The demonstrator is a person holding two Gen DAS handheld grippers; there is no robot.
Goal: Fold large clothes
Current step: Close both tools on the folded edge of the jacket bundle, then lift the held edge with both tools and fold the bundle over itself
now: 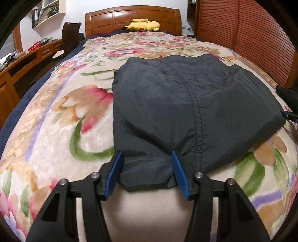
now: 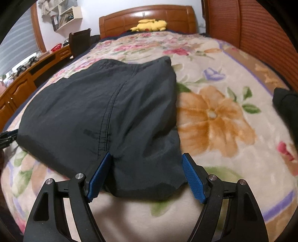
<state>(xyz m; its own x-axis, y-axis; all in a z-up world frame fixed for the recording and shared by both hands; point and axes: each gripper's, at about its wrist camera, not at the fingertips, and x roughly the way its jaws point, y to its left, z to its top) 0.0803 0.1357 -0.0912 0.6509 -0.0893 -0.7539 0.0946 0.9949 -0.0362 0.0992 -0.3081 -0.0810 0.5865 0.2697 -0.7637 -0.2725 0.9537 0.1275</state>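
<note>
A dark grey garment [image 1: 186, 93] [image 2: 93, 104] lies folded on the floral blanket [image 1: 65, 111] [image 2: 214, 115], with a stitched seam running down its middle. My left gripper [image 1: 147, 153] is at its near left corner. The cloth bunches up between the blue pads [image 1: 117, 167], which press on it from both sides. At the near right corner is my right gripper [image 2: 146, 154]. Its jaws stand wide, and the cloth lies fairly flat between the pads [image 2: 191, 176]. Both grippers point down at the bed.
A yellow plush toy [image 1: 143, 25] lies by the wooden headboard [image 1: 130, 16]. A wooden desk [image 1: 28, 59] runs along the left of the bed, and a slatted wooden wall [image 1: 251, 37] stands on the right. A dark sleeve [image 2: 286, 104] shows at the right edge.
</note>
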